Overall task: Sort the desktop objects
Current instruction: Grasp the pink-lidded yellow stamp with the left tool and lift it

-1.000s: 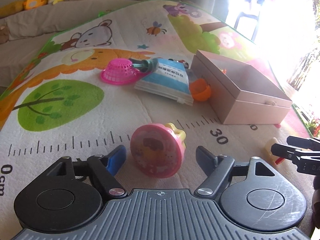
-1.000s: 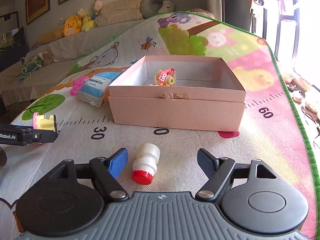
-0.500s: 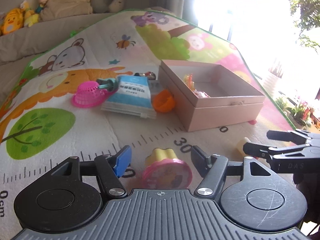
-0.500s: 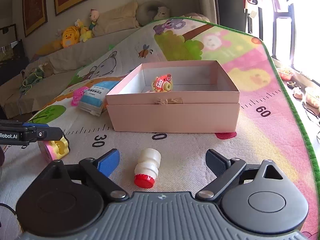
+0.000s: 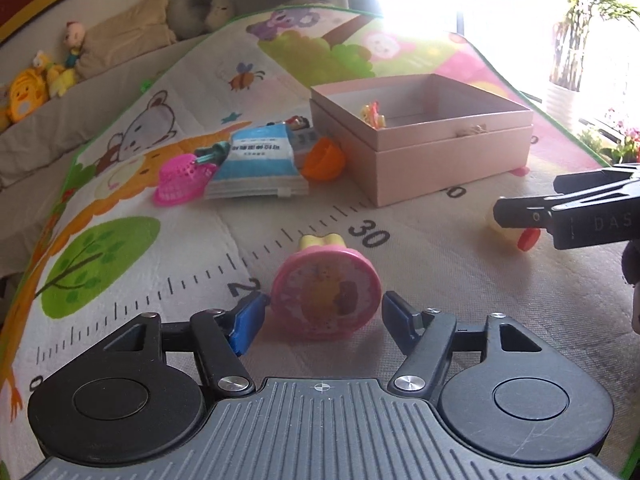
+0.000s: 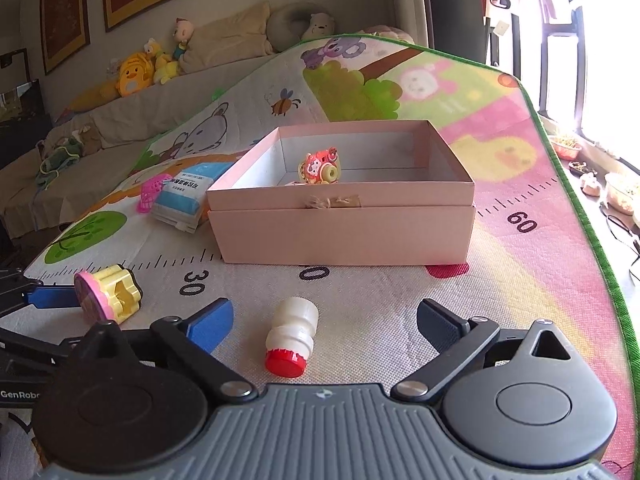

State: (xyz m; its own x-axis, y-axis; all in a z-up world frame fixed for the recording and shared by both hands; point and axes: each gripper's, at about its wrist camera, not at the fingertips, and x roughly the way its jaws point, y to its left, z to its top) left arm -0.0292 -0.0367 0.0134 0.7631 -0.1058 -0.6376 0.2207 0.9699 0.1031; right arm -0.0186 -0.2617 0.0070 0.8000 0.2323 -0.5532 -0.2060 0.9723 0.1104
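A pink round toy with a yellow base point(image 5: 326, 296) lies on the play mat between the fingers of my left gripper point(image 5: 324, 314). Its jaws are closing; the blue pad point(image 5: 250, 320) is at the toy's edge, and a small gap shows at the other pad. The same toy point(image 6: 106, 294) shows at the left in the right wrist view. My right gripper point(image 6: 322, 316) is open and its jaws are opening. A white bottle with a red cap point(image 6: 292, 336) lies on its side between them, untouched. The open pink box point(image 6: 340, 236) holds a small red toy camera point(image 6: 320, 168).
Left of the box point(image 5: 452, 160) lie a blue-and-white packet point(image 5: 256, 160), a pink mesh basket point(image 5: 180, 178) and an orange cup point(image 5: 324, 160). The mat's green edge point(image 6: 592, 220) runs along the right. A sofa with plush toys point(image 6: 132, 72) stands behind.
The left gripper has swung over the mat and its jaws have narrowed around the pink toy. The right jaws have widened; the bottle has stayed where it lay.
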